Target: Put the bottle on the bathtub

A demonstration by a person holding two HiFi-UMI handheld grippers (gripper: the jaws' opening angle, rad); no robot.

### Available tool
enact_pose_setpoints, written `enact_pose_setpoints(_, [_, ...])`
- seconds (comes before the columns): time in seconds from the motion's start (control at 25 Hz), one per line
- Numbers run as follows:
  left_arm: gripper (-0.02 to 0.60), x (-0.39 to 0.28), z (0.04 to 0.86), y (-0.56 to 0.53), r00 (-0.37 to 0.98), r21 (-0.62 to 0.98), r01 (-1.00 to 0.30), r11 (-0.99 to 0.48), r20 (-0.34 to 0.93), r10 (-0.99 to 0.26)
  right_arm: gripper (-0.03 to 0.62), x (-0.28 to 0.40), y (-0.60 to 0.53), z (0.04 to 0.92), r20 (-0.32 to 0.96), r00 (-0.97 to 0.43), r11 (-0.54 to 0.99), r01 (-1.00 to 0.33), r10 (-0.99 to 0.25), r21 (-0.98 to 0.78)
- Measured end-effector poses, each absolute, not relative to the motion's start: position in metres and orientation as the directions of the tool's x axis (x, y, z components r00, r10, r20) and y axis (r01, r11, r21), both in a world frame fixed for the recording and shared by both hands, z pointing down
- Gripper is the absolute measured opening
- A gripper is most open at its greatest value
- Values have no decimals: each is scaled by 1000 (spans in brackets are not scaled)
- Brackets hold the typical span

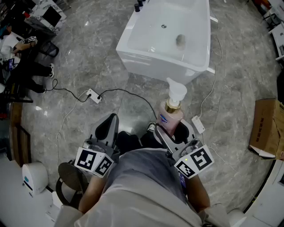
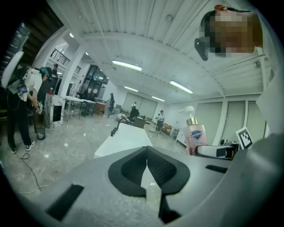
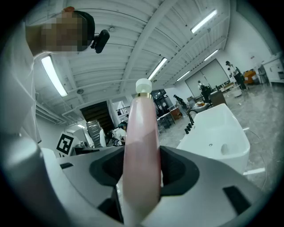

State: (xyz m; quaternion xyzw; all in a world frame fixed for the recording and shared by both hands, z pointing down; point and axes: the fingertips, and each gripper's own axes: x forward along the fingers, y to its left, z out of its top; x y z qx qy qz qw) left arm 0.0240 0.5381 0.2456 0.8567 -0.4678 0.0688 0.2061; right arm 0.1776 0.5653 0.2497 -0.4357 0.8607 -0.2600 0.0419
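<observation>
A pink pump bottle (image 1: 172, 116) with a white pump and gold collar stands upright between the jaws of my right gripper (image 1: 174, 133), which is shut on it. In the right gripper view the bottle (image 3: 141, 150) fills the middle, pinched by the black pads. The white bathtub (image 1: 168, 37) lies ahead on the floor, a step away; it also shows at the right as the bathtub (image 3: 219, 135). My left gripper (image 1: 108, 126) is held low at the left, shut, with nothing in it. From the left gripper view I see the bottle (image 2: 194, 137) to the right and the bathtub (image 2: 122, 139) ahead.
A white power strip (image 1: 93, 96) with black cables lies on the marble floor left of the tub. A cardboard box (image 1: 267, 128) sits at the right. Black taps (image 1: 139, 4) stand at the tub's far corner. People and desks are at the far left.
</observation>
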Motion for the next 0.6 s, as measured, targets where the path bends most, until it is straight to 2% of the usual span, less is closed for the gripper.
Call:
enact_pose_setpoints(0.44, [9,6,269,533,475,320,-872,-372,366,-800,216,182,551,275,189,-655,491,-698,-731,-522])
enact_pose_setpoints(0.6, [9,-9,270,518,479,365,-860,-357,335,-811,218,171,525,273,190,-678,505,-679,-710,-532])
